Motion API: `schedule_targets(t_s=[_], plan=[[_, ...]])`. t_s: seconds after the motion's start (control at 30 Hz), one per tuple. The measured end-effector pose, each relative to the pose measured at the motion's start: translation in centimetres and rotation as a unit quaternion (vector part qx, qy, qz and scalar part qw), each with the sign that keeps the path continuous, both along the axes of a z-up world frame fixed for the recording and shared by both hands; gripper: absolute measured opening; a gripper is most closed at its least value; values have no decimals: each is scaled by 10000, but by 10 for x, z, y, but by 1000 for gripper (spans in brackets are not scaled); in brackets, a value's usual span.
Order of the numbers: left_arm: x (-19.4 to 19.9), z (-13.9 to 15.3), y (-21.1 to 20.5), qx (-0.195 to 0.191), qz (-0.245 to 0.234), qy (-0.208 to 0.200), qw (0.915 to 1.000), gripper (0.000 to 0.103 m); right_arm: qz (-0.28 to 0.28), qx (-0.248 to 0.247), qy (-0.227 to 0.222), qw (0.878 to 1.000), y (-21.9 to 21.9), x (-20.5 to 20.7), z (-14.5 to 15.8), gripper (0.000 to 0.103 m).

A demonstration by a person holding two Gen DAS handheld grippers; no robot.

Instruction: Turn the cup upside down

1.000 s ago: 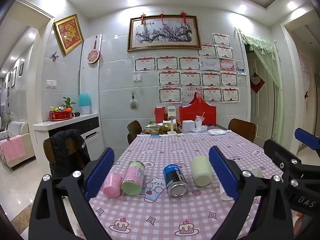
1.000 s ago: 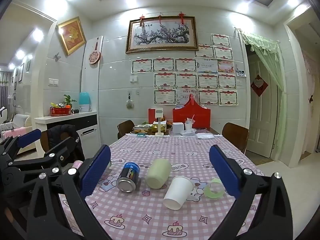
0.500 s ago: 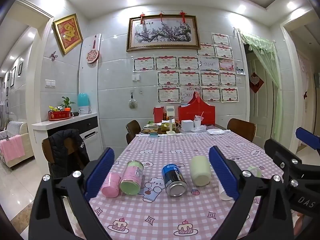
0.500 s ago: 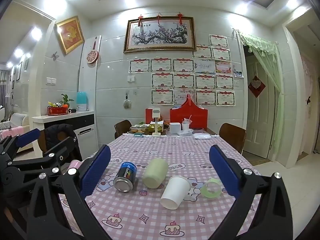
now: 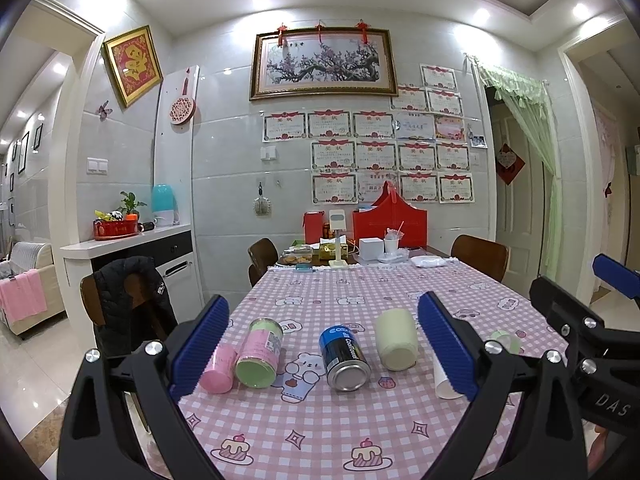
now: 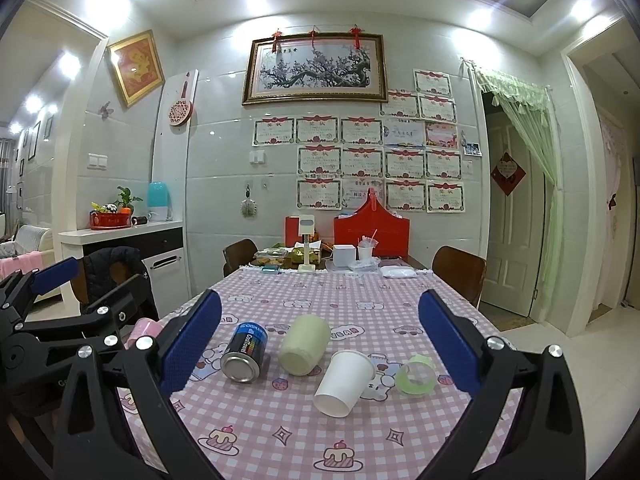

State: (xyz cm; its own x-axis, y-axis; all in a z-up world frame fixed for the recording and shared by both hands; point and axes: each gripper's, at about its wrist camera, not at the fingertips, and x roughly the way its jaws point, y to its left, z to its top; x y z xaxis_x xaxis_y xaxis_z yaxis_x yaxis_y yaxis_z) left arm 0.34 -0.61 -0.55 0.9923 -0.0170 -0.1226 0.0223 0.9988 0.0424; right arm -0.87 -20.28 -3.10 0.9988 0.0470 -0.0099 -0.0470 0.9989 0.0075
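Through the left view, my left gripper hung wide and empty above the near table, clear of the row. Through the right view, my right gripper gaped, framing the white paper cup lying sideways, mouth toward me, for an easy approach.

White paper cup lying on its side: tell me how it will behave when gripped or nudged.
The white paper cup looks thin-walled, so it probably crushes under a hard squeeze. Lying on its side on the checked tablecloth, it would likely roll in a curve. It seems light and easily knocked.
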Motion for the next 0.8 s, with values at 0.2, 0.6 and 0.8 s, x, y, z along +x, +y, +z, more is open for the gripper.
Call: schedule_targets(t_s=[0.2,0.6,0.8], plan=[[0,-1,-1,5,-1,10,10000,94,-22,2,8,10000,1,1,0,95],[0,-1,0,4,-2,20,10000,94,-11,9,0,10000,-1,1,-2,95],[1,-1,-1,6,0,22,10000,94,-6,12,3,10000,-1,2,-3,95]])
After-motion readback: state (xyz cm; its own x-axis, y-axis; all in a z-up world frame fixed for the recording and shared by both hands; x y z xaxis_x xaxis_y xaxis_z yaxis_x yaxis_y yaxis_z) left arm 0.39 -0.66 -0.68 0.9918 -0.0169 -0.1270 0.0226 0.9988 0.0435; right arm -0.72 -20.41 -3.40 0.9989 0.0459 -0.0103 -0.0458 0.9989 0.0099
